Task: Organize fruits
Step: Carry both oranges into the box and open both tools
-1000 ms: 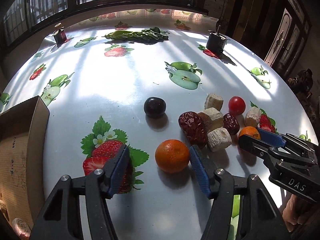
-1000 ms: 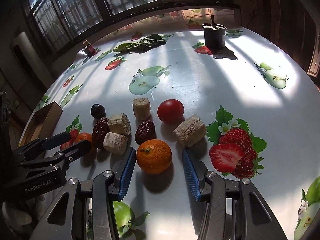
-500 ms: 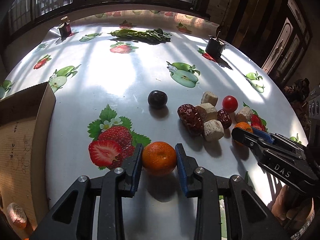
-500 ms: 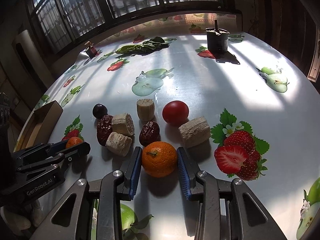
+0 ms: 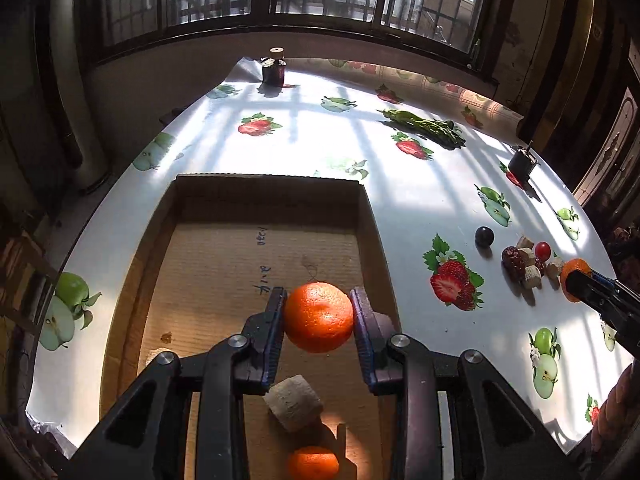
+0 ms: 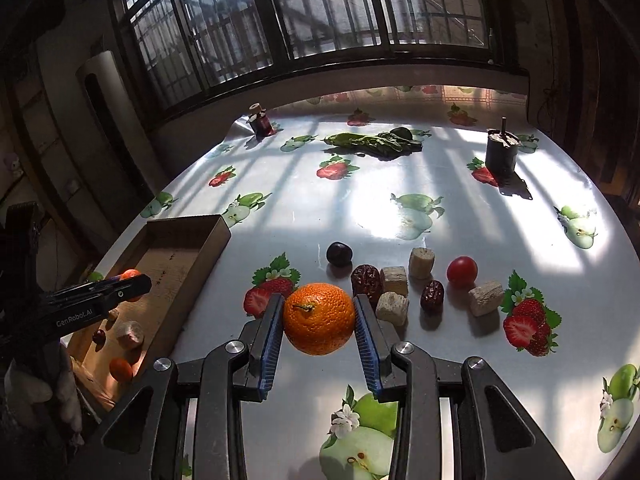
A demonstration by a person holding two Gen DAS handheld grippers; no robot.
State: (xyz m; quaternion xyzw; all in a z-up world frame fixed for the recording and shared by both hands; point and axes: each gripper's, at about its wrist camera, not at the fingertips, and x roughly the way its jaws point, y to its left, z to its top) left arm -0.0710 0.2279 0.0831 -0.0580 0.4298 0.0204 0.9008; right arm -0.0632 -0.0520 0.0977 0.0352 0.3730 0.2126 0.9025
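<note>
My left hand-held gripper [image 5: 319, 317] is clamped on an orange [image 5: 319, 317], both blue pads pressed to its sides, and it hangs over the open cardboard box [image 5: 372, 216]. In the left wrist view the box floor fills the centre; I read blue handwriting on it at about 12 o'clock from the fruit, but the marks are too rough to make out. Below the held fruit, at 6 o'clock, a pale chunk [image 5: 294, 403] lies on the box floor, and a second small orange [image 5: 313, 463] sits beyond it at the bottom edge.

My right hand-held gripper [image 6: 319, 319] is clamped on another orange [image 6: 319, 319], stem facing the camera, above the counter [image 6: 400, 184] just beside a printed strawberry. The jaws of both have just been closing, each with its fruit between them.

From the right wrist view, the loose pile lies at 2 o'clock from the held fruit: a dark plum [image 6: 339, 253], two red dates [image 6: 366, 279], several pale chunks, and a cherry tomato [image 6: 462, 272]. The box sits at 9 o'clock, and the left gripper's side there reads "GenRobot.AI". A few small fruits show in the box beneath it.

In the left wrist view the right gripper shows at 3 o'clock with its fruit. At the far side of the counter, at 12 to 1 o'clock, lie a bunch of greens [image 6: 374, 143], a dark cup [image 6: 502, 154] and a small jar [image 6: 261, 122].
</note>
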